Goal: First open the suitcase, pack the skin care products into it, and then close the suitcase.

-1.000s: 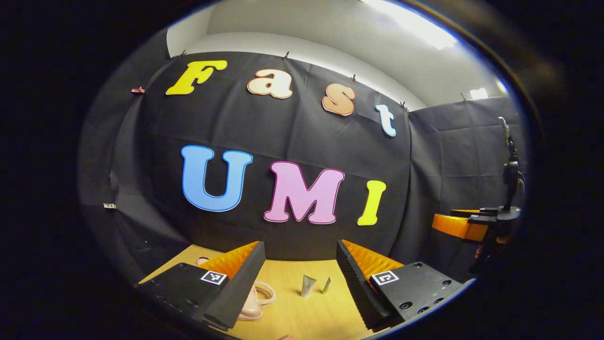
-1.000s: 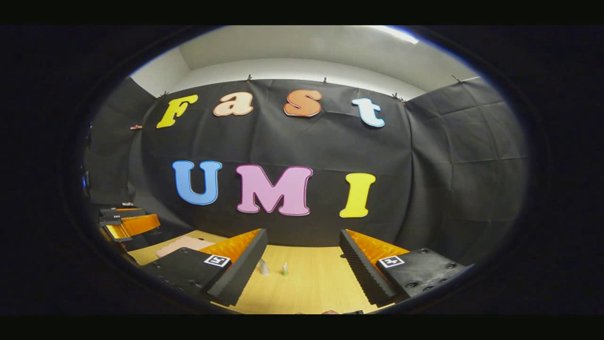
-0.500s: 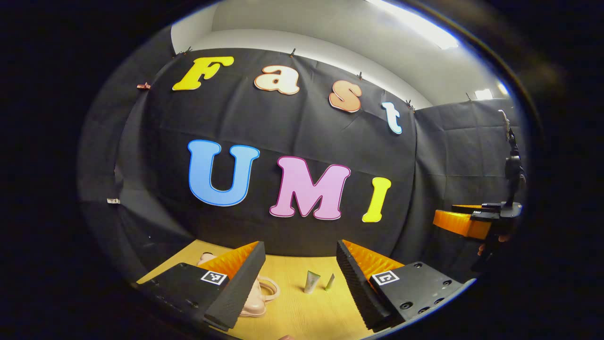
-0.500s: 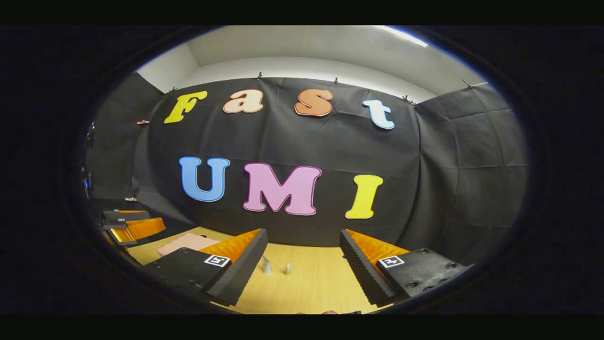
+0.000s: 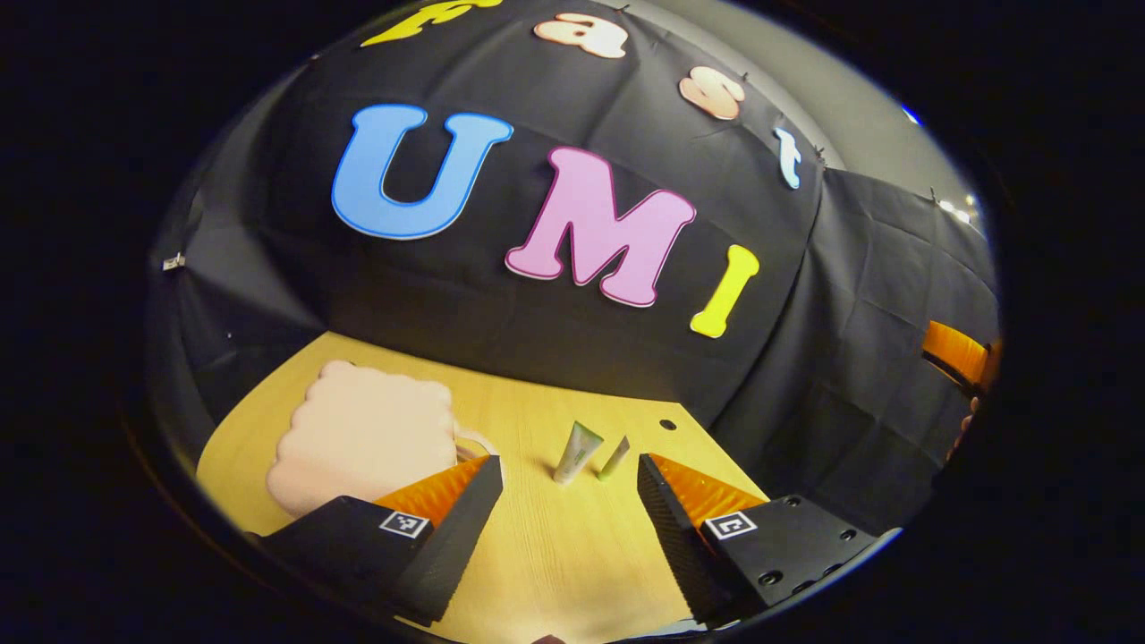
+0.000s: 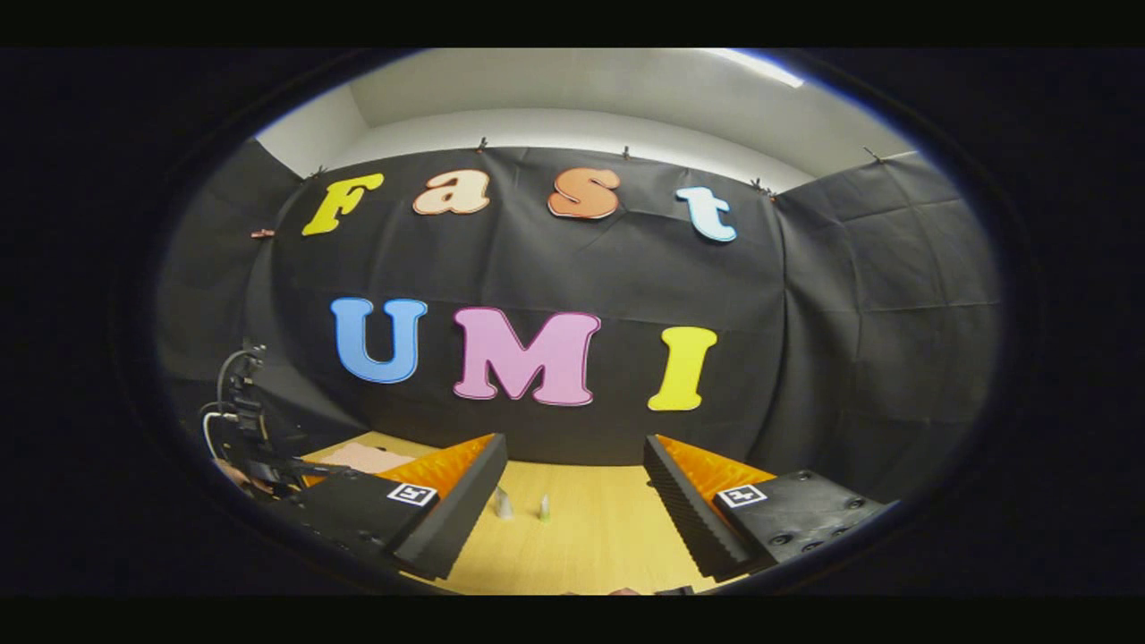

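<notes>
A pale pink suitcase (image 5: 358, 438) with a wavy edge lies flat and closed on the left of the wooden table (image 5: 555, 572). Its handle points toward two small skin care tubes (image 5: 577, 452) (image 5: 614, 458) standing side by side mid-table. My left gripper (image 5: 568, 537) hovers open above the table, short of the tubes, with the suitcase just left of its left finger. My right gripper (image 6: 572, 510) is also open and holds nothing. From it, the tubes (image 6: 504, 505) (image 6: 543, 510) stand ahead and the suitcase (image 6: 362, 457) lies to the left. The left gripper (image 6: 259, 452) shows at that view's left edge.
The black cloth wall closes off the back and right side of the table. A small round hole (image 5: 667, 424) sits in the tabletop near the far right corner. The right gripper (image 5: 957, 353) and a bit of a hand show at the left gripper view's right edge.
The left gripper has pitched down, so the tabletop, the whole suitcase and the tubes have come into fuller view. The right gripper has barely moved. Both stay open.
</notes>
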